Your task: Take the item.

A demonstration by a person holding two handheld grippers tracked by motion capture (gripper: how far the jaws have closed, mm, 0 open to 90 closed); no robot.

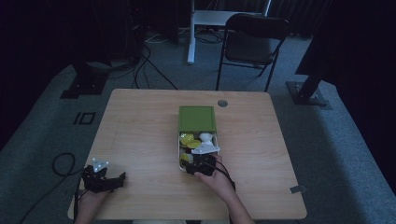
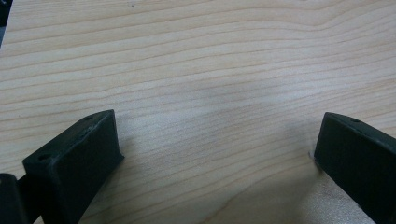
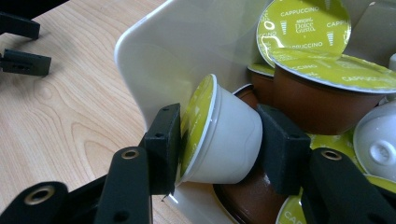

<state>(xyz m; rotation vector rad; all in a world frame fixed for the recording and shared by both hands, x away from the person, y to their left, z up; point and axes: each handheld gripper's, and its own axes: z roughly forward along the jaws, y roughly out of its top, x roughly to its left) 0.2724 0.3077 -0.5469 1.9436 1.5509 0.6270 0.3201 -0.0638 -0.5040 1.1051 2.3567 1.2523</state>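
Right tongs (image 3: pixel 218 135) grip a white coffee capsule (image 3: pixel 222 137) by its two ends, one pad flat against the green foil lid, the other against the rounded base (the capsule lies on its side between them). It sits in the near corner of the white box (image 3: pixel 173 51), just inside the box's curved wall and on top of brown capsules (image 3: pixel 322 100) with green lids reading "cappuccino". In the high view the right tongs (image 1: pixel 200 164) reach into the near end of the box (image 1: pixel 179 154), which stands about mid-table; the green lid (image 1: pixel 197 118) of the box lies just beyond it, touching its far end.

Left tongs (image 1: pixel 105 179) rest well to the left of the box, near the front edge of the table (image 1: pixel 140 126). In the left gripper view the left tongs (image 2: pixel 215 158) stand wide apart with nothing but bare wood between them.
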